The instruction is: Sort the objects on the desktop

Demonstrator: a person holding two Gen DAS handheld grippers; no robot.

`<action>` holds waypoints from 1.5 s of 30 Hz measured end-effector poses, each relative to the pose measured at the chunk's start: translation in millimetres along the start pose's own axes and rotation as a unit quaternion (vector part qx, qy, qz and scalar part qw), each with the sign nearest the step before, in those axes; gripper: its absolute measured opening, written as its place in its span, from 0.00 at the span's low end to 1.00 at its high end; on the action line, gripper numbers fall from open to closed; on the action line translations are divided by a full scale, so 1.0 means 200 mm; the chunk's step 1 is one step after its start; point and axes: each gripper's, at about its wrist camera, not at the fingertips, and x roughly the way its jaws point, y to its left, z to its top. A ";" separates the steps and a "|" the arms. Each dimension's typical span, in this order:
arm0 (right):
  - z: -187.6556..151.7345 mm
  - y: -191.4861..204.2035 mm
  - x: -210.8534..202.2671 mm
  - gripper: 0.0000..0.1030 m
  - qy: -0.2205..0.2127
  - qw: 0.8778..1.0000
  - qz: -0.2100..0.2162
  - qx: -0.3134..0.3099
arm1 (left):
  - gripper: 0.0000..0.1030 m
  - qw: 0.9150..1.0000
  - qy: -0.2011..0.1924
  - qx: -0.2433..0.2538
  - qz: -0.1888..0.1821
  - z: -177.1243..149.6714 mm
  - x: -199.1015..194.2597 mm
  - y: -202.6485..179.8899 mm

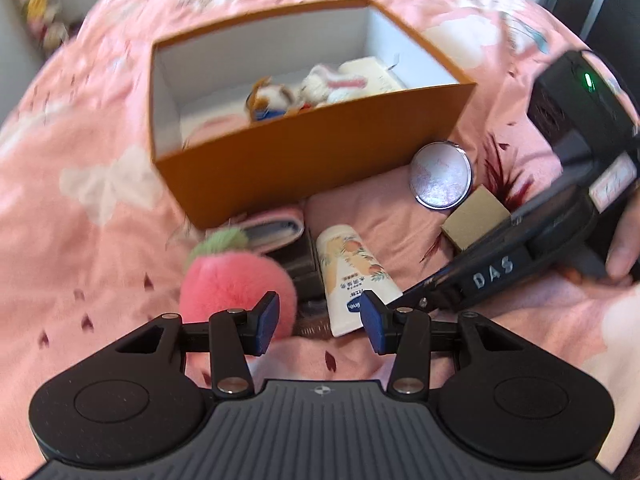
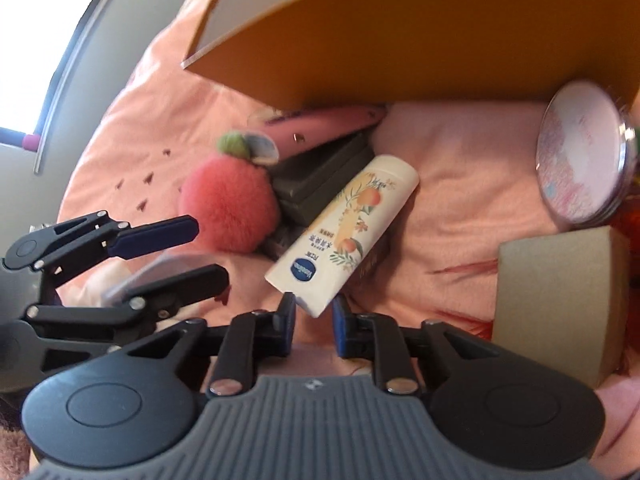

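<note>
The right tongs (image 2: 314,322) pinch the crimped end of a white tube of cream (image 2: 344,232), printed with peaches and a blue oval logo. The tube slants away from the tongs, its cap end resting against a dark flat case (image 2: 320,184). From the left wrist view the same tube (image 1: 354,276) lies on the pink floral bedspread (image 1: 100,200), with the right tongs reaching in from the right and the person's fingers (image 1: 624,248) wrapped round the handle.

The left tongs (image 1: 320,318) are spread wide and grip nothing; they hover low over the bedspread, the left pad just in front of a fluffy pink pompom (image 1: 236,284) with a green tuft on top. In the right wrist view the left tongs (image 2: 200,254) show from the side, jaws apart, near the pompom (image 2: 230,208).

Behind these things stands an orange box (image 1: 312,160) with a white inside, holding small plush toys (image 1: 304,92) and a pale packet. A pink pouch (image 1: 276,230) lies against the box's near wall, beside the dark case. To the right, a round compact mirror (image 1: 442,176) leans near the box, and a small cardboard box (image 1: 476,220) sits just below it.
</note>
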 end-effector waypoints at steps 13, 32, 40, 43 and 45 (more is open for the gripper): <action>0.04 0.07 -0.12 0.03 -0.090 0.995 -0.015 -0.032 | 0.47 0.990 -0.037 0.134 0.033 0.01 0.10 -0.21; -0.04 -0.04 -0.46 0.30 -0.148 0.960 -0.228 -0.062 | 0.07 0.993 -0.063 0.101 0.022 0.05 0.21 -0.19; -0.09 -0.13 -0.40 0.43 -0.089 0.964 -0.241 -0.067 | 0.05 0.994 -0.074 0.051 -0.054 0.08 0.10 -0.14; -0.08 -0.18 -0.37 0.43 -0.081 0.966 -0.239 -0.051 | 0.05 0.996 -0.062 0.054 -0.042 0.08 0.14 -0.17; -0.07 -0.21 -0.34 0.46 -0.076 0.970 -0.229 -0.037 | 0.05 0.996 -0.055 0.043 -0.049 0.07 0.16 -0.16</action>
